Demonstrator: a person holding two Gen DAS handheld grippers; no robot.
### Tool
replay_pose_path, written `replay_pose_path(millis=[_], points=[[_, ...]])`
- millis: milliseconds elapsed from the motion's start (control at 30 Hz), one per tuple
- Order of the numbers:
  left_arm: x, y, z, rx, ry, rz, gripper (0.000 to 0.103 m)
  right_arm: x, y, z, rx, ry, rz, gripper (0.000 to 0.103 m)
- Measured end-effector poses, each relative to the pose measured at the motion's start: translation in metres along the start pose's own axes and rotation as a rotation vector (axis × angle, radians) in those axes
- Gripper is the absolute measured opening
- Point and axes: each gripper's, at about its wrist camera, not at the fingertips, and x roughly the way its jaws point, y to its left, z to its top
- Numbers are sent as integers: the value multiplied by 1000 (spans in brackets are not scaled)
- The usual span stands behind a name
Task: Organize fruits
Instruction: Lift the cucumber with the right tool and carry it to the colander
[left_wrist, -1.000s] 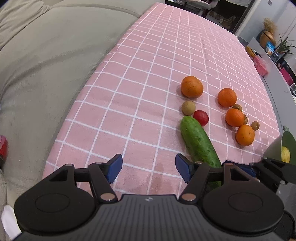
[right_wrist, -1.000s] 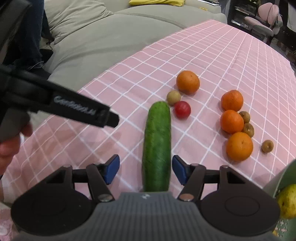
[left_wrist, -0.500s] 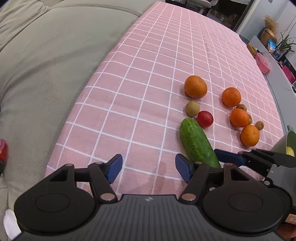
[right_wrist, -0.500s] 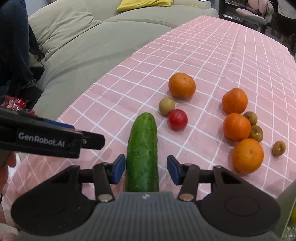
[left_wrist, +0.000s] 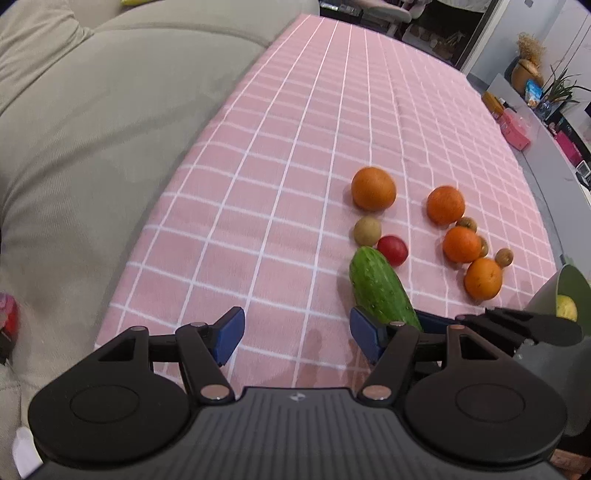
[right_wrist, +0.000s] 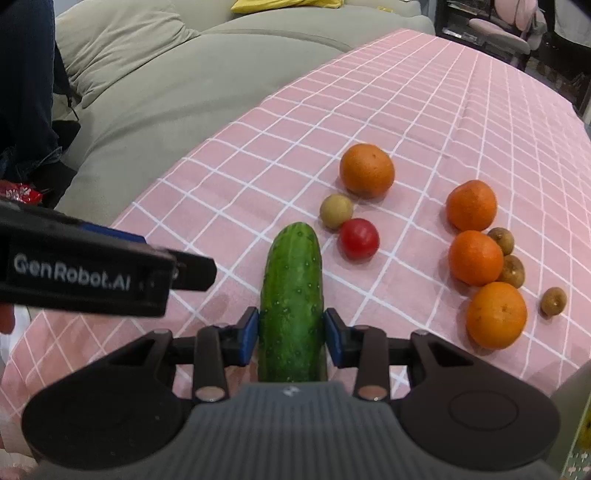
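Your right tool has the cucumber between its blue pads, and its jaws are closing on it: both pads sit right against the green skin on either side of the near half, with no gap you can make out. The cucumber lies flat on the pink checked cloth that covers the worktop, pointing away from you, its far tip just beside the red tomato and the small tan fruit. Beyond those sits a large orange on its own.

Off to the right, three more oranges run in a line toward you, with small brown fruits tucked against them and one lying a little apart.

Your left tool hangs over bare cloth to the left of the cucumber with its jaws standing wide and nothing between them. In its view the right tool's finger crosses in from the right at the cucumber's near end, and a green bowl shows at the right edge with a yellow-green fruit inside.

A grey sofa runs along the left side of the worktop
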Motion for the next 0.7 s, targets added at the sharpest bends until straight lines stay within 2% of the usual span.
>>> replay_pose_path(millis=[233, 500, 700], points=[[-20, -10, 6, 22, -67, -54, 77, -35, -6, -5, 39, -50, -22, 35], [-47, -42, 8, 159, -175, -97, 77, -100, -30, -18, 137, -151, -50, 35], [-51, -65, 10, 229, -191, -113, 77, -150, -59, -28, 201, -211, -90, 35]])
